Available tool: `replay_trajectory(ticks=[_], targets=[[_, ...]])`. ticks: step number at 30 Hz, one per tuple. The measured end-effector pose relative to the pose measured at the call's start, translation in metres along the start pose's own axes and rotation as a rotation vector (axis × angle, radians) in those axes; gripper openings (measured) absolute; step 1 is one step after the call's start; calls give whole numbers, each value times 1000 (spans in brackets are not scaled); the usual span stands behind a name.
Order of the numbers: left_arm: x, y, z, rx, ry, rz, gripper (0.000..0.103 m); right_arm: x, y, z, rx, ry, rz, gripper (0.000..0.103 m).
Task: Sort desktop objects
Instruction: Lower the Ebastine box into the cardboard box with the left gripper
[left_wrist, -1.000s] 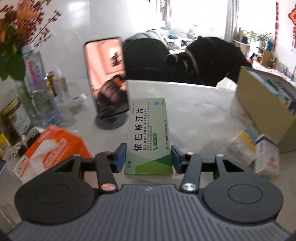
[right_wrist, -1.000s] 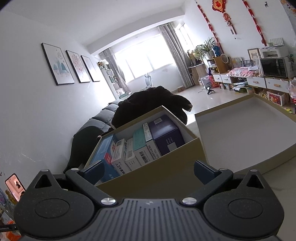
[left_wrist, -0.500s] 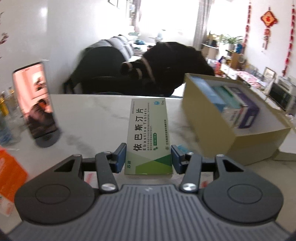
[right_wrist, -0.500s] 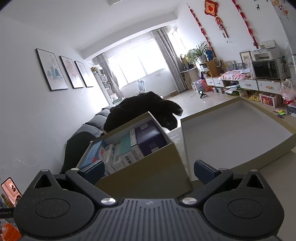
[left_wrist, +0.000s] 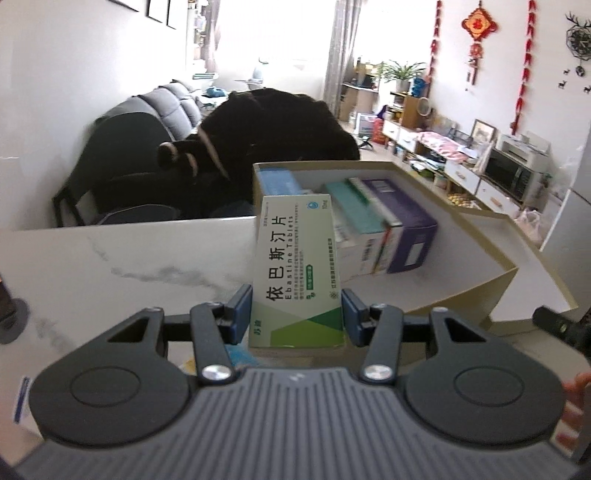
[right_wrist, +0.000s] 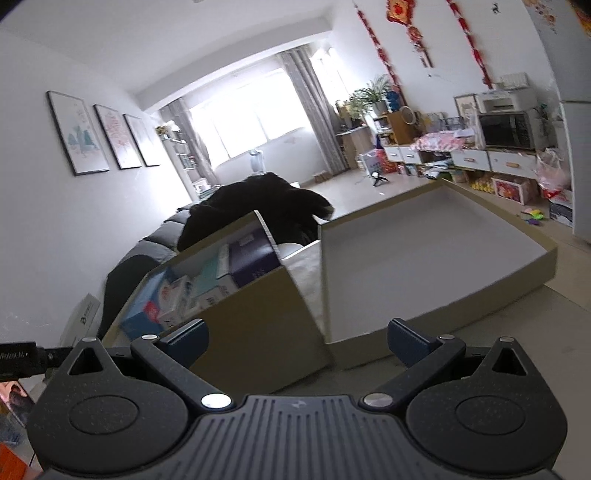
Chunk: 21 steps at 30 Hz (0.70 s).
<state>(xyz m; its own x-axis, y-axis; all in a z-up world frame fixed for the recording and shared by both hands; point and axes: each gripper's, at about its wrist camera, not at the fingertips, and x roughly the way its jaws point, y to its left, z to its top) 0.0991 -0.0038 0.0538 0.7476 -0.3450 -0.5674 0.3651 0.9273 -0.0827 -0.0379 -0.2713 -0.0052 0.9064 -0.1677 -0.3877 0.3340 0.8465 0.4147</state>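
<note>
While the green-and-white tablet box (left_wrist: 297, 280) sits clamped between the fingers (left_wrist: 239, 314) of the left gripper (left_wrist: 297, 317), its long axis runs straight ahead along the fingers, so its far end already points at the open cardboard box (left_wrist: 480, 291) on the tabletop (left_wrist: 129, 258). That carton lies ahead and a little to the right of the held pack. Inside it, other medicine boxes (left_wrist: 373, 229) stand packed in a row against the left wall, with bare floor to their right and toward the near wall. The likely move is therefore forward and slightly rightward over the near rim, then down into that free space; a tilt or roll of the pack may be needed so it stands like its neighbours.

The right gripper (right_wrist: 297, 341) hovers just in front of the same carton's near corner, its fingers (right_wrist: 184, 341) spread wide apart with nothing between them. It is close to the carton but carries nothing, so the placing falls to the left hand, and the right gripper's tip, visible at the right edge of the left wrist view, should stay clear of that path.
</note>
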Motion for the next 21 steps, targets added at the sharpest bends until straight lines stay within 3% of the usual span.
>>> replay_trajectory(ticks=[14, 21], targets=[[43, -36, 25, 0, 58, -75, 48, 12, -15, 0, 52, 19, -17, 103], [86, -49, 45, -59, 114, -40, 48, 15, -12, -3, 47, 30, -12, 103]])
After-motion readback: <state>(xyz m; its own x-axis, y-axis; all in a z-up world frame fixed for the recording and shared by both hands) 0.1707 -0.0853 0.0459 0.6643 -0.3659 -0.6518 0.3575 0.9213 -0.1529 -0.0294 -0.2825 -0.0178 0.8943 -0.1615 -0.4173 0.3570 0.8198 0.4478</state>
